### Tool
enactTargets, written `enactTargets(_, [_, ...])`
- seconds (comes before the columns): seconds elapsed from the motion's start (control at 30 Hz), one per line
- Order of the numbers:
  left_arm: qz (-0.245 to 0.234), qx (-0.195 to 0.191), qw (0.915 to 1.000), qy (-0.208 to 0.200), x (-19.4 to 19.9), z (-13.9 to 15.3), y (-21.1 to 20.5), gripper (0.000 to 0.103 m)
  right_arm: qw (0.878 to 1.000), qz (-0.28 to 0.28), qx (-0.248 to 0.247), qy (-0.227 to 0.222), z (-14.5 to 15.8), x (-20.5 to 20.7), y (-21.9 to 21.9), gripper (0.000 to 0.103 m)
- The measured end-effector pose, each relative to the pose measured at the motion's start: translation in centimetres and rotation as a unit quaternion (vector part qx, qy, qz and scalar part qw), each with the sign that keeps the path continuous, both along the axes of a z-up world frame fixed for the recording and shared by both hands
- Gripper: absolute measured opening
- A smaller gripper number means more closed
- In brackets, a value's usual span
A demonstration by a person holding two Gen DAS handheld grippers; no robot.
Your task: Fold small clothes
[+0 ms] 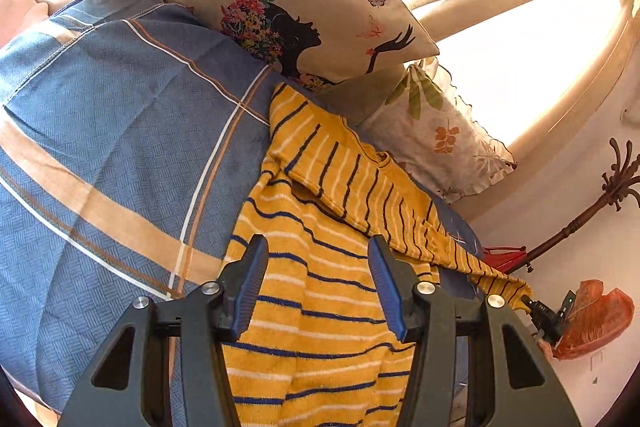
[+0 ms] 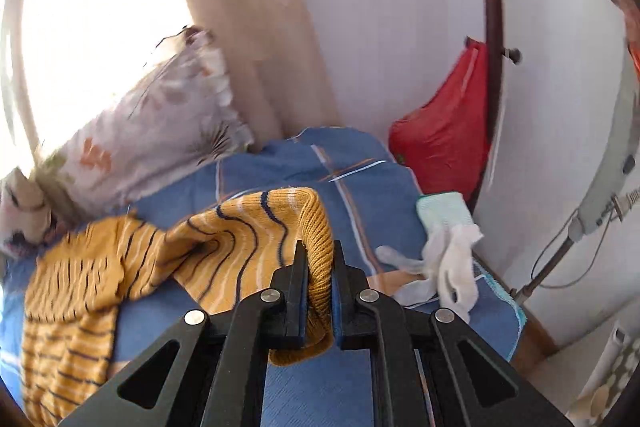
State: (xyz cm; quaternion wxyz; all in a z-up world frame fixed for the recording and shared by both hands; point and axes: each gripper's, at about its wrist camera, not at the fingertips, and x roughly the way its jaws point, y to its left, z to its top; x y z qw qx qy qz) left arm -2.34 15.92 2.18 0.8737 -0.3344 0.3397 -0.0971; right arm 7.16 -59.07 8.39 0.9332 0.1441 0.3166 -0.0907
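The right hand-held gripper (image 2: 317, 267) is clamped on the ribbed mustard cuff of the one yellow knitted sweater with navy and white stripes (image 2: 132, 267), its two black jaws pressed against the fabric from either side. The cuff is lifted clear of the bed, and the sleeve runs back from it to the sweater's body, which lies crumpled on the blue checked bedspread with tan and white lines (image 2: 352, 163).

The left hand-held gripper (image 1: 318, 283) stands with its jaws wide apart above the sweater (image 1: 320, 311), gripping nothing; the striped cloth shows between its two blue-padded fingers (image 1: 250, 287). One sleeve is folded across the sweater's body.

Taking the sweater as the landmark: beyond its far edge stand two pillows, a beige cushion printed with a black silhouette of a woman with flowers and butterflies (image 1: 304, 3) and a white frilled pillow with leaf prints (image 1: 440, 135). To the sweater's right, at the bed's edge, lie white rag-like cloths and a pale green folded piece (image 2: 440, 227). Past them a red bag (image 2: 444, 143) leans at the wall beside one dark wooden coat stand (image 1: 588, 219). No readable writing or label shows anywhere.
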Motion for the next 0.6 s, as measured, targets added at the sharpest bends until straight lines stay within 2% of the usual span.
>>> enactTargets(0.07, [-0.004, 0.002, 1.0, 0.0, -0.3, -0.1, -0.3, 0.051, 0.999, -0.031, 0.024, 0.004, 0.5, 0.9, -2.2, 0.008])
enactTargets(0.17, [-0.004, 0.011, 0.9999, -0.004, -1.0, 0.0, -0.6, 0.051, 0.998, -0.056, 0.036, 0.012, 1.0, 2.2, -3.1, 0.008])
enactTargets(0.3, [-0.011, 0.012, 0.9998, -0.015, -2.2, 0.4, -0.4, 0.051, 0.999, -0.045, -0.01, 0.008, 2.5, 3.7, 0.1, 0.008])
enactTargets(0.4, [-0.01, 0.007, 0.9997, -0.021, -3.1, 0.4, 0.1, 0.051, 0.997, 0.006, -0.08, 0.001, 4.1, 5.7, 5.9, 0.008])
enactTargets(0.47, [-0.008, 0.003, 0.9996, -0.025, -3.6, 0.3, 0.4, 0.052, 0.989, 0.052, -0.139, -0.011, 5.1, 6.9, 11.2, 0.008])
enactTargets(0.53, [-0.006, 0.003, 0.9996, -0.027, -4.2, 0.1, 0.8, 0.054, 0.974, 0.106, -0.2, -0.025, 5.9, 8.0, 17.4, 0.008])
enactTargets(0.6, [-0.003, 0.002, 0.9996, -0.026, -4.6, -0.2, 1.1, 0.054, 0.952, 0.174, -0.249, -0.041, 6.2, 8.6, 24.5, 0.008])
